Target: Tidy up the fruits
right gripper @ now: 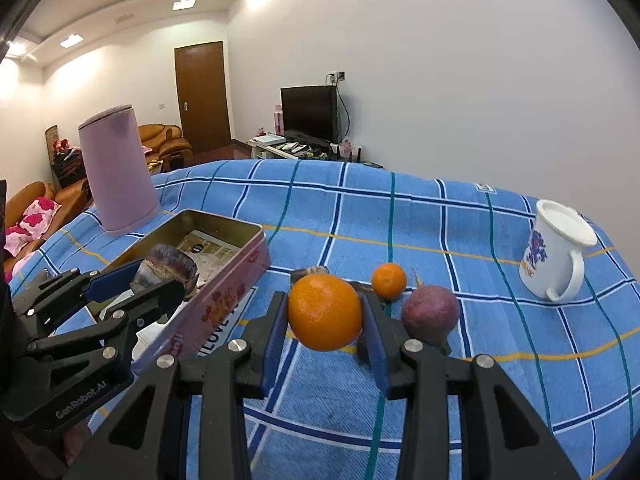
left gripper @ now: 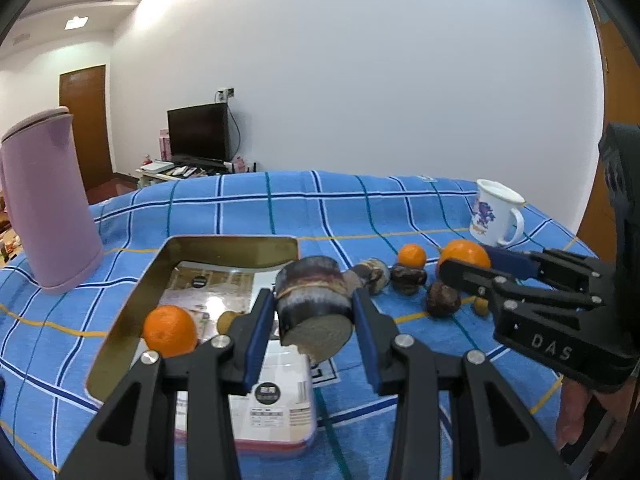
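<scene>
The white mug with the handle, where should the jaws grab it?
Take the white mug by its handle, coming from the near right. It stands upright on the blue cloth, and the loop juts toward that side with nothing beside it.

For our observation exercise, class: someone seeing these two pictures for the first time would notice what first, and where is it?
Most eyes go to the large orange gripped off the cloth by the right gripper, in the middle of its view. Next is the dark sugarcane piece, pale cut end forward, clamped in the left gripper over the open tin box, which already holds a smaller orange. A tall pink kettle stands far left on the blue checked cloth.
</scene>
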